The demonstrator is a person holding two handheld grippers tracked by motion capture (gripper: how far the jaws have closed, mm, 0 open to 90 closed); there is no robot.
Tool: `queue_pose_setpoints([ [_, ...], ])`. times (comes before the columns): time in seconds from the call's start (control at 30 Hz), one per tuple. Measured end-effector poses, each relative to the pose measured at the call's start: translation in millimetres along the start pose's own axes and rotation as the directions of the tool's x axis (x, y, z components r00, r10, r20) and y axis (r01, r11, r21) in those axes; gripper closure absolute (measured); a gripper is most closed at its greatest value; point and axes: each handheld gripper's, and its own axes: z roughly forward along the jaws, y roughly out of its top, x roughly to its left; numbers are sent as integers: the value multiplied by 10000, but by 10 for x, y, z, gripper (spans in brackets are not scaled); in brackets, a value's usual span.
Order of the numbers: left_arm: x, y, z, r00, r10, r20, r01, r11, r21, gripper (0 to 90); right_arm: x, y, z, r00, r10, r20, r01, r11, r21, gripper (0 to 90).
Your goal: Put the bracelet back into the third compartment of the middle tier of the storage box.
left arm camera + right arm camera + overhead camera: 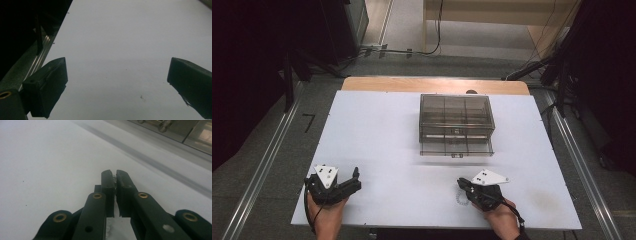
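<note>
Smoky plastic drawer box sits centre-far on the white table, and nothing has reached it yet. Near right, the right gripper is clenched over a small clear ring — whether it grips the ring I cannot tell — while the left gripper hangs released, near left.

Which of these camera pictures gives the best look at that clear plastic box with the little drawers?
The high view: the clear drawer box sits whole on the white table, its lower drawer pulled out. The right gripper view catches just a corner; the left gripper view looks elsewhere across the table.
</note>
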Motion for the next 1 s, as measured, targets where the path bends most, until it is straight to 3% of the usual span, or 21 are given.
queue_pose_setpoints([
  [0.43,6,-1,4,10000,-30,45,30,10000,56,37,-34,56,-143,9998,50,189,-39,9982,-597,829],
  [1.0,2,-3,10,10000,-23,25,23,10000,73,37,-192,153,-302,9973,568,465,-501,9896,-1345,829],
])
